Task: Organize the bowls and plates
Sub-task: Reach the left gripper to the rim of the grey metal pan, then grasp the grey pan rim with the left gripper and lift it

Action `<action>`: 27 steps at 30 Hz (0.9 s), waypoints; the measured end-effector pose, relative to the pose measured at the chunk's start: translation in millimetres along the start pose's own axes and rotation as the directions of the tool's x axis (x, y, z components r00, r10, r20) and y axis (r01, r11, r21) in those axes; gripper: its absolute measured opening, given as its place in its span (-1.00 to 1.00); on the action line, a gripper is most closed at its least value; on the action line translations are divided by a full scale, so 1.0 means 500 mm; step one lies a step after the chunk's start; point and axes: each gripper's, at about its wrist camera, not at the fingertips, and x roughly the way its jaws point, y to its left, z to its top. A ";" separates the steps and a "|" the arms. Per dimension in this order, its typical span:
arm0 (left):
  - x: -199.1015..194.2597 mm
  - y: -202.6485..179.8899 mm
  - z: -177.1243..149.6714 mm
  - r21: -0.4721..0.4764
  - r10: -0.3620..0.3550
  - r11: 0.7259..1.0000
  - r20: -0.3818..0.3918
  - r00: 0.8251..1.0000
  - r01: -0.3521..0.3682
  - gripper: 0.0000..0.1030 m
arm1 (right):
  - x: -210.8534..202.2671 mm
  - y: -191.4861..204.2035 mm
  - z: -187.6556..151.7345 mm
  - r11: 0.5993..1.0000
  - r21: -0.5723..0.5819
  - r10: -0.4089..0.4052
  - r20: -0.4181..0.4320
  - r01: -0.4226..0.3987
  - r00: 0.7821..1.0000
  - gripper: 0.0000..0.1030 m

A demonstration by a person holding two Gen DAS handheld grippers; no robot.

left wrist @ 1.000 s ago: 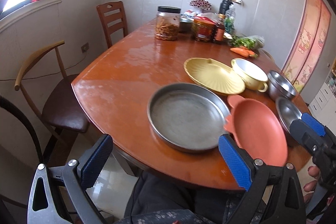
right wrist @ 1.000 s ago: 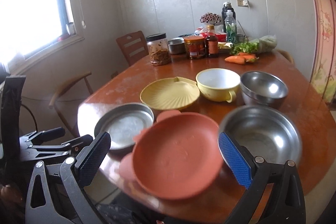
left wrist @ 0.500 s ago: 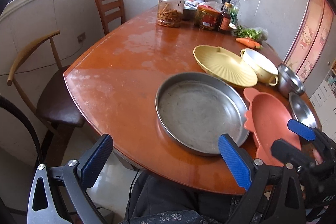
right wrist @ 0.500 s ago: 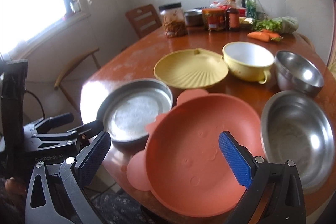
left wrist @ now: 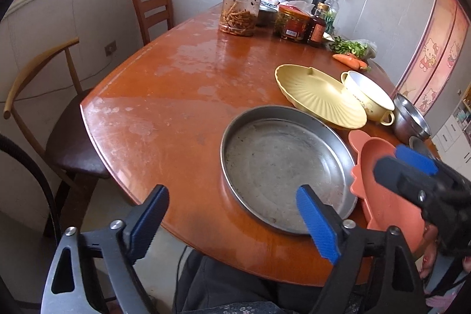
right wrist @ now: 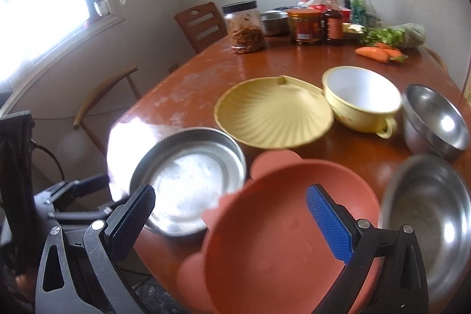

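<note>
A round steel pan (left wrist: 285, 164) sits near the table's front edge, also in the right wrist view (right wrist: 188, 175). Right of it is an orange bear-eared plate (right wrist: 282, 237), also in the left wrist view (left wrist: 382, 193). Behind are a yellow shell plate (right wrist: 273, 114), a cream handled bowl (right wrist: 362, 102) and two steel bowls (right wrist: 435, 116) (right wrist: 429, 219). My left gripper (left wrist: 232, 222) is open, empty, at the front edge left of the pan's near rim. My right gripper (right wrist: 232, 219) is open, with its right finger over the orange plate.
Jars and bottles (left wrist: 291, 19), greens and carrots (right wrist: 379, 52) stand at the table's far end. Wooden chairs (left wrist: 153, 11) (left wrist: 44, 108) stand on the left. The bare wooden table top (left wrist: 164, 96) spreads left of the pan.
Both grippers have moved forward toward the dishes. The left one now sits closer to the steel pan, the right one closer over the orange plate. Both stay open.
</note>
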 end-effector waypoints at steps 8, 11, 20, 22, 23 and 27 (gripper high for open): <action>0.018 0.013 0.009 -0.019 -0.026 1.000 -0.019 0.999 0.025 0.45 | 0.043 0.025 0.043 0.998 -0.056 0.012 0.010 -0.012 1.000 0.93; 0.022 0.014 0.011 -0.020 -0.035 0.999 -0.022 0.999 0.035 0.36 | 0.062 0.020 0.050 0.999 -0.045 0.009 -0.019 -0.009 1.000 0.80; 0.037 0.001 0.018 0.013 -0.025 1.000 -0.026 0.999 0.025 0.18 | 0.117 0.049 0.046 0.985 -0.170 -0.047 -0.097 0.030 0.994 0.22; 0.038 -0.001 0.020 0.024 -0.021 0.999 -0.027 0.999 0.022 0.11 | 0.125 0.046 0.048 0.983 -0.182 -0.057 -0.114 0.036 0.992 0.15; 0.039 -0.001 0.020 0.029 -0.016 0.999 -0.027 1.000 0.017 0.05 | 0.129 0.046 0.050 0.981 -0.187 -0.065 -0.119 0.042 0.991 0.12; 0.044 -0.002 0.025 0.050 -0.006 0.999 -0.024 1.000 0.007 -0.05 | 0.157 0.045 0.055 0.979 -0.202 -0.065 -0.172 0.030 0.983 0.05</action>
